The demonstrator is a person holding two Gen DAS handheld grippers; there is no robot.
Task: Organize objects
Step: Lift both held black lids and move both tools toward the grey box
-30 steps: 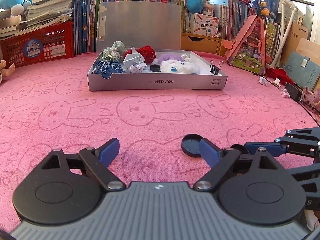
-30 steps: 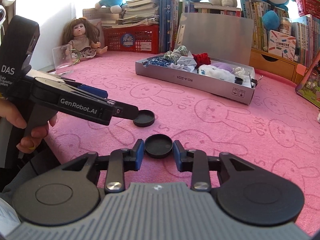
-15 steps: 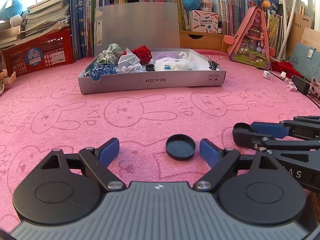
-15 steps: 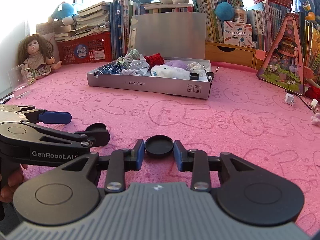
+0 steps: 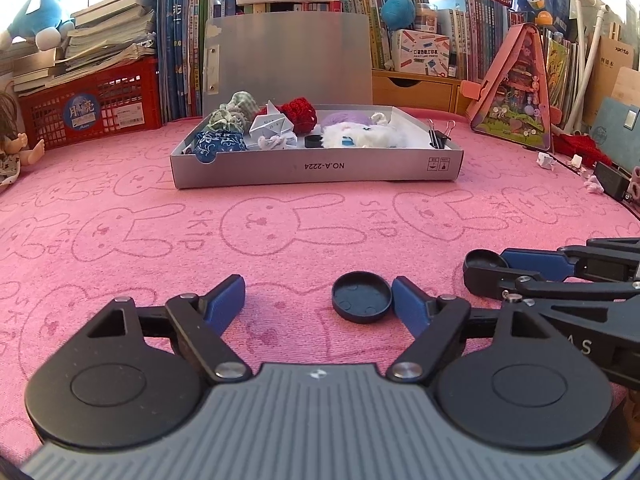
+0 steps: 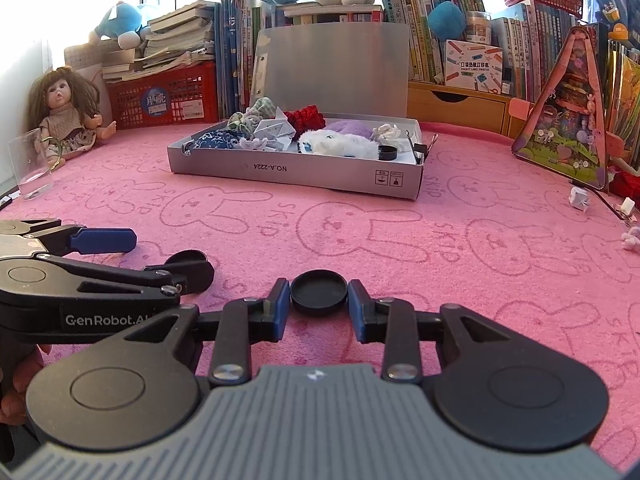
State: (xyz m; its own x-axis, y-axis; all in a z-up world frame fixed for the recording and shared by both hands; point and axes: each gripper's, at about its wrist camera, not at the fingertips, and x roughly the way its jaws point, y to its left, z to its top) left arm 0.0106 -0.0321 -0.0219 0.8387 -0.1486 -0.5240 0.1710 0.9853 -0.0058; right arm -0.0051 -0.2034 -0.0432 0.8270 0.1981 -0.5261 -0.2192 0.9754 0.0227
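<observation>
A black round cap [image 5: 362,297] lies on the pink rabbit-print cloth between my left gripper's [image 5: 318,296] open fingers, close to the right finger. My right gripper [image 6: 319,304] is shut on a second black cap [image 6: 319,292], held just above the cloth; that cap also shows in the left wrist view [image 5: 481,260]. The first cap also shows in the right wrist view [image 6: 188,258], partly hidden behind the left gripper's finger. A grey open box [image 5: 316,168] with cloth items, a paper piece, a white plush and a black cap stands farther back; it also shows in the right wrist view [image 6: 296,172].
A red crate [image 5: 92,110], books and plush toys line the back. A doll [image 6: 66,116] and a clear glass [image 6: 30,168] stand at the left. A pink triangular toy house [image 6: 568,120] and small white bits [image 6: 579,197] are at the right.
Both grippers have turned to face the box and drawn closer to it. The loose cap now lies between the left gripper's fingers. The right gripper still holds its cap.
</observation>
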